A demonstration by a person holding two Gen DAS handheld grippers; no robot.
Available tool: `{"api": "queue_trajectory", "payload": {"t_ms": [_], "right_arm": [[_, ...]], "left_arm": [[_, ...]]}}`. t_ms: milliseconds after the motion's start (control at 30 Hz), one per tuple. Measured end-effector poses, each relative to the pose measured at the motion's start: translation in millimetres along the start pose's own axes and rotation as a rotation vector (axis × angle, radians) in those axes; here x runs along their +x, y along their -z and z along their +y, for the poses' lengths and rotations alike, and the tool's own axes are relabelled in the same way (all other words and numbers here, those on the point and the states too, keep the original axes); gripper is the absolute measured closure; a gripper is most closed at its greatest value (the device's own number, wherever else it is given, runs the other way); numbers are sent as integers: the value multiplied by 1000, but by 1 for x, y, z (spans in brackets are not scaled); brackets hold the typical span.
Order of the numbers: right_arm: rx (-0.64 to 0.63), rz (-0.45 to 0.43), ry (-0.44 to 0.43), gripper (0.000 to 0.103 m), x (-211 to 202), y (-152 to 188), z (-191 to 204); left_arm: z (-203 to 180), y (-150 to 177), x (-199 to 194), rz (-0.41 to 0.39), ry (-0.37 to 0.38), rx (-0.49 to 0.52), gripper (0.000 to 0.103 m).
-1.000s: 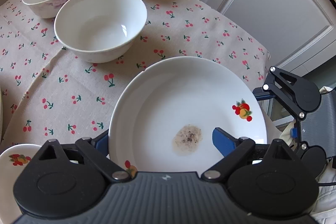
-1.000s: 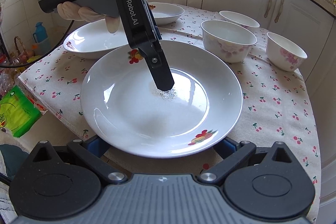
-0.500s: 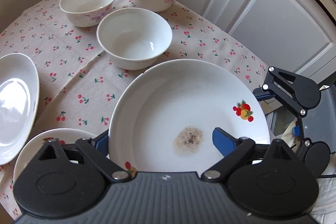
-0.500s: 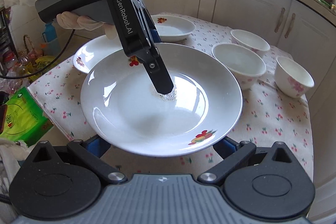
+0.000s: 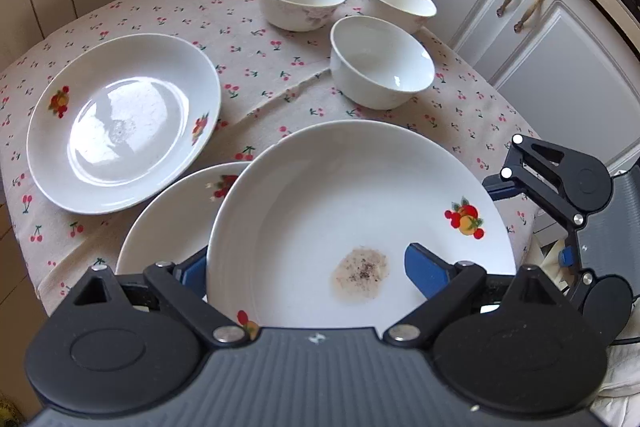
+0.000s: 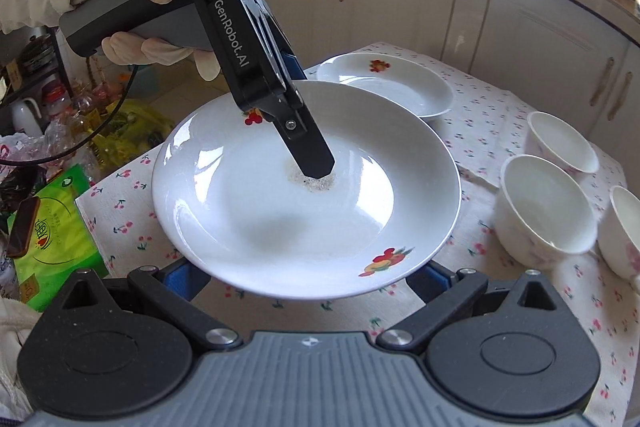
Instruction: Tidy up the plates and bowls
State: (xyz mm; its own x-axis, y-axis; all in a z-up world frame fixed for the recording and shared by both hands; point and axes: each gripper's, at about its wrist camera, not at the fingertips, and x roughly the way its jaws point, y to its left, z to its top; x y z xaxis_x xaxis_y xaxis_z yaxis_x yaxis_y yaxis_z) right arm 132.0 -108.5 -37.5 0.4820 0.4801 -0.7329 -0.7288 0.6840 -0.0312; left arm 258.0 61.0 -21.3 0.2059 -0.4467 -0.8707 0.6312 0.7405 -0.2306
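Note:
A white plate (image 5: 352, 211) with fruit prints and a brown stain is held above the table. My left gripper (image 5: 308, 267) is shut on its near rim, one finger (image 6: 310, 151) lying inside it. My right gripper (image 6: 308, 277) is at the opposite rim with a finger either side, and also shows in the left wrist view (image 5: 560, 183); its grip is not clear. Under the held plate sits a second plate (image 5: 172, 227), and a third plate (image 5: 124, 123) lies to the left. Three white bowls (image 5: 380, 63) stand at the back.
The table wears a cherry-print cloth (image 5: 260, 75). White cabinets (image 5: 540, 39) stand close behind it. Bags and a green packet (image 6: 52, 227) lie on the floor past the table's left edge in the right wrist view.
The held plate has been carried left and raised, held by both grippers. It now hangs over the second plate, and the third plate has come fully into view.

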Motion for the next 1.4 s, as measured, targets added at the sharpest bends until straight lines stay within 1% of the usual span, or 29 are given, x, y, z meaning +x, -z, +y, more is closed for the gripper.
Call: {"api": "queue_trajectory", "payload": {"t_ms": [267, 533, 867, 1133, 1400], "right_arm": [[-21, 34, -14, 0, 16, -16, 8], [-11, 55, -3, 0, 24, -22, 12], [-2, 50, -9, 0, 28, -23, 13], [11, 46, 6, 0, 29, -25, 15], [12, 37, 4, 0, 28, -24, 18]], "left_arm": [[26, 13, 6, -4, 17, -48, 8], [34, 14, 11, -3, 21, -50, 8], [35, 17, 17, 29, -15, -39, 8], [39, 16, 17, 41, -23, -53, 8], [38, 16, 15, 52, -61, -42, 8]]}}
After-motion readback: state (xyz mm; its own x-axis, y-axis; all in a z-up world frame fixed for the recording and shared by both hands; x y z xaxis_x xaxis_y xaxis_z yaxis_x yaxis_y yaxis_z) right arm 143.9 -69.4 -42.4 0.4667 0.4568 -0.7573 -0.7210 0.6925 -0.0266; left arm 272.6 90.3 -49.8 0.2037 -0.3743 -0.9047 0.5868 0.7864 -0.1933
